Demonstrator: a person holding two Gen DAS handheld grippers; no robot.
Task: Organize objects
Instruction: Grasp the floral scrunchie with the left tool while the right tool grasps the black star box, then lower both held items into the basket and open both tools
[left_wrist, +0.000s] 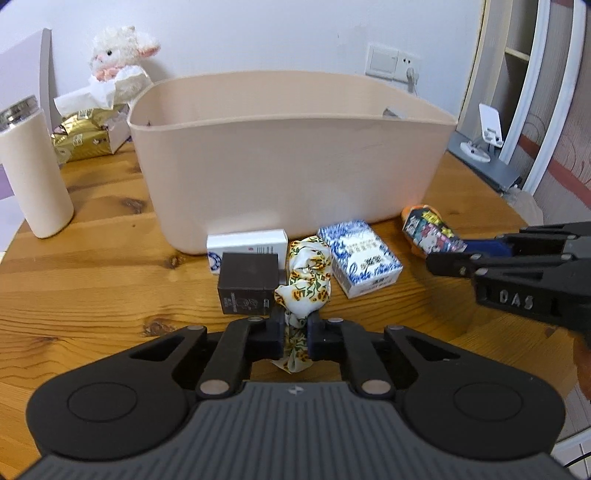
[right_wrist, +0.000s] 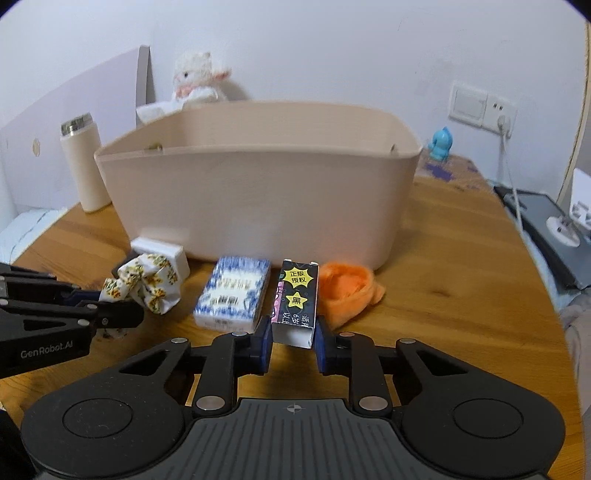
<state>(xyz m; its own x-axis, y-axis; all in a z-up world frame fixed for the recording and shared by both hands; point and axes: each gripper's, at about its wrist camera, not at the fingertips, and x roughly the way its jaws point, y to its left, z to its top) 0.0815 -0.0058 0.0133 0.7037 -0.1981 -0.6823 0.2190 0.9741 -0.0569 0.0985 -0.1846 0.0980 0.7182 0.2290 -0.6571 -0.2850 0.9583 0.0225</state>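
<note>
A beige plastic bin (left_wrist: 288, 166) stands mid-table, and the loose items lie along its near wall. My left gripper (left_wrist: 295, 323) is shut on a white floral cloth (left_wrist: 306, 284), with a dark brown box (left_wrist: 246, 286) just to its left and a white box (left_wrist: 247, 242) behind. In the right wrist view my right gripper (right_wrist: 294, 332) is shut on the near end of a black card box with yellow stars (right_wrist: 297, 299). This box lies against an orange cloth (right_wrist: 347, 290). A blue-and-white patterned box (right_wrist: 232, 295) sits between the two grippers.
A cream flask (left_wrist: 37, 173) stands at the left. A plush lamb (left_wrist: 118, 62), tissues and a gold packet (left_wrist: 85, 136) are behind the bin's left end. A blue figurine (right_wrist: 439, 144), a wall socket and a grey box with a white stand (right_wrist: 561, 221) are at the right.
</note>
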